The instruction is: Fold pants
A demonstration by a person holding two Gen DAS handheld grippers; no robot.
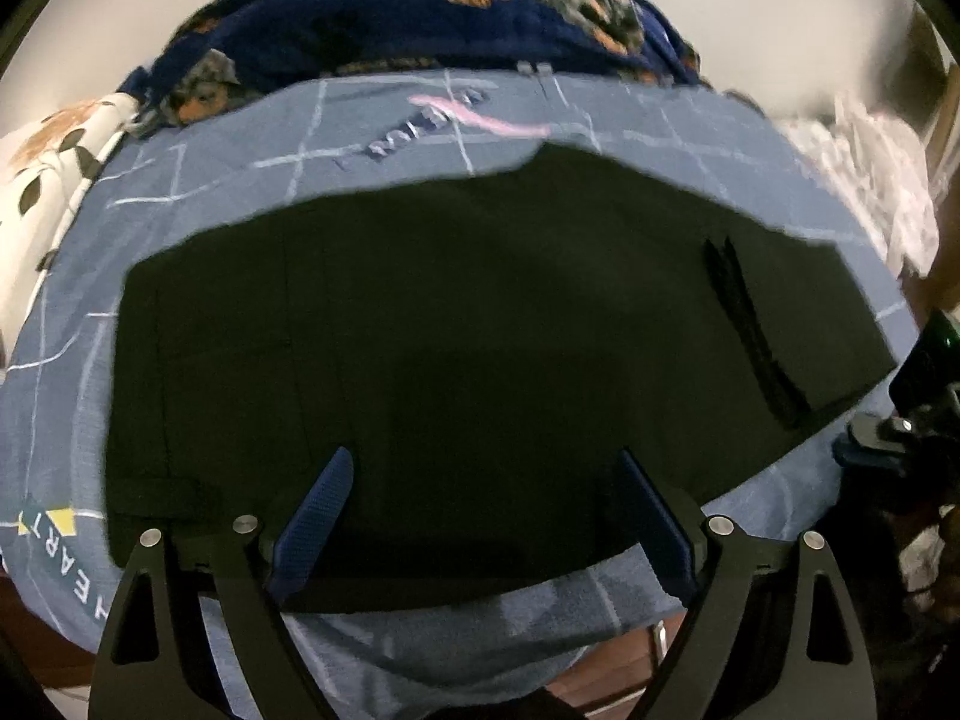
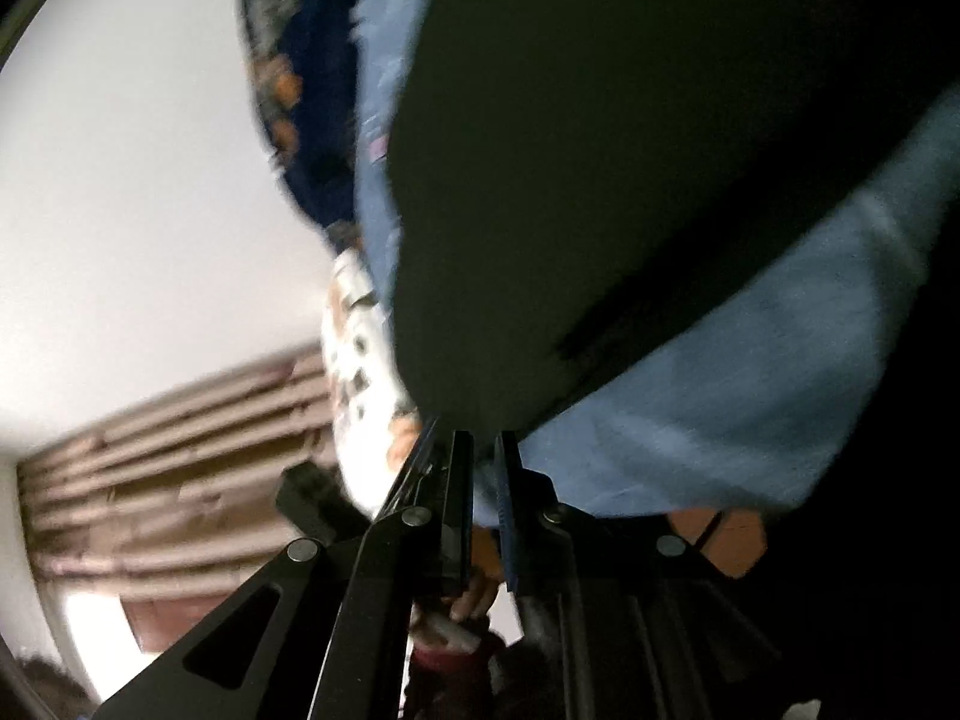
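Observation:
Black pants (image 1: 480, 330) lie spread flat on a blue bed sheet (image 1: 210, 180) with white grid lines. My left gripper (image 1: 485, 456) hangs open over the near edge of the pants, its blue pads (image 1: 312, 516) wide apart with nothing between them. In the right wrist view the pants (image 2: 600, 180) fill the upper right. My right gripper (image 2: 480, 438) is shut to a narrow slit, with its tips at a corner of the pants. I see no cloth between the pads; only the sheet (image 2: 720, 390) shows through the slit.
A dark blue flowered blanket (image 1: 420, 12) is bunched at the far side of the bed. A white flowered pillow (image 1: 54, 180) lies at the left, pale lacy cloth (image 1: 870, 180) at the right. A hand (image 2: 474, 594) shows under the right gripper, with brown curtains (image 2: 180, 468) beyond.

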